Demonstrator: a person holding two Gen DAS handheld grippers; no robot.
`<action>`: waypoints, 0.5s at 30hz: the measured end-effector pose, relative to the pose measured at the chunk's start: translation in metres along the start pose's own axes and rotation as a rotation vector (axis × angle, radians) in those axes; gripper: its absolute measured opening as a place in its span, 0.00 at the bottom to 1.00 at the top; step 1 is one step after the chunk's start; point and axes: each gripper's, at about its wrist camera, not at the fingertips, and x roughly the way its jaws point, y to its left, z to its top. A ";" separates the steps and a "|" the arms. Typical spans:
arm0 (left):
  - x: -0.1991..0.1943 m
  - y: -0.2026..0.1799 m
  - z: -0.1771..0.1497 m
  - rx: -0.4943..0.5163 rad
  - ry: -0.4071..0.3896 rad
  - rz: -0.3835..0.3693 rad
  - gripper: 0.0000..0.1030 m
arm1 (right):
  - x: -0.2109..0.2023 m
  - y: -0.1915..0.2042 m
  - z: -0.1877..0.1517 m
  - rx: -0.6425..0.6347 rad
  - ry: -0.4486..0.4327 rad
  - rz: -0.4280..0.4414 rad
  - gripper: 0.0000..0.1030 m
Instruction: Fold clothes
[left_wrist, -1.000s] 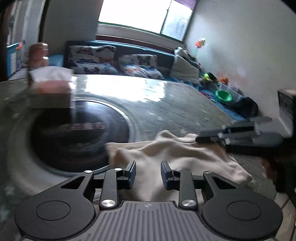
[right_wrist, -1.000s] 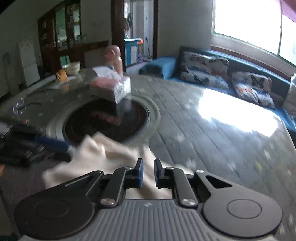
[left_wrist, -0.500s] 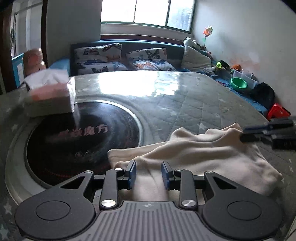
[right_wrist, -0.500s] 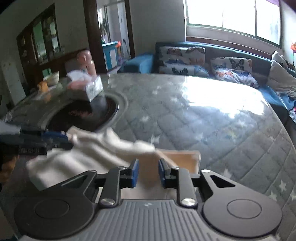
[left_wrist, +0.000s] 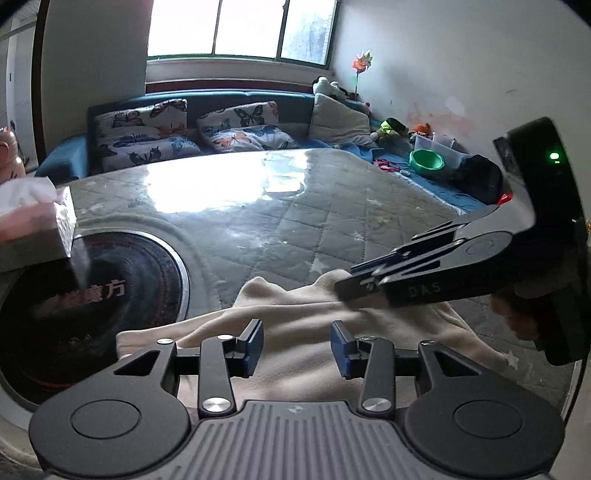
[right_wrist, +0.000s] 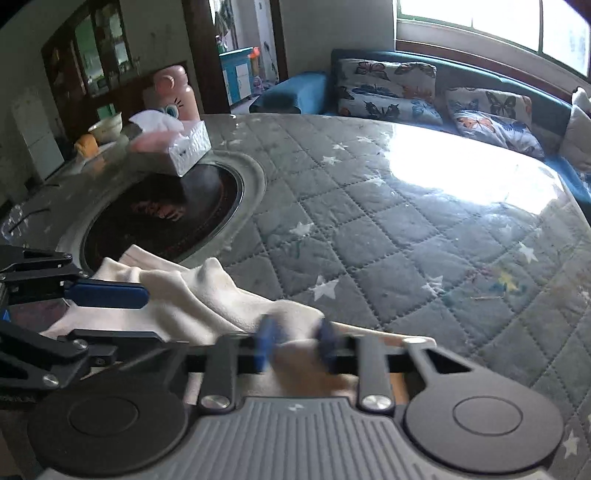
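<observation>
Fills most of both views: a round table (left_wrist: 332, 206) under a grey quilted cover with white stars. Sunk into it at left, a dark circular cooktop (left_wrist: 92, 295). Lies at lower centre, a cream garment (left_wrist: 295, 325) rumpled on the table, one edge over the cooktop's rim. Sits at the upper left, a tissue box (right_wrist: 184, 147). Left gripper (left_wrist: 297, 349): jaws apart, just been opening, cloth beneath and between but not pressed. Right gripper (right_wrist: 297, 343): blurred, just been closing, blue pads pinching a fold of the garment at its right end.
</observation>
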 end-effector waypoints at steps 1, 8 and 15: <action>0.003 0.002 0.000 -0.007 0.006 -0.001 0.42 | -0.002 0.003 0.000 -0.011 -0.016 -0.011 0.10; 0.014 0.010 -0.005 -0.029 0.024 0.019 0.44 | 0.008 0.004 -0.004 -0.036 -0.097 -0.103 0.02; 0.009 0.009 0.003 -0.030 -0.008 0.008 0.44 | -0.010 0.005 -0.003 -0.017 -0.130 -0.047 0.08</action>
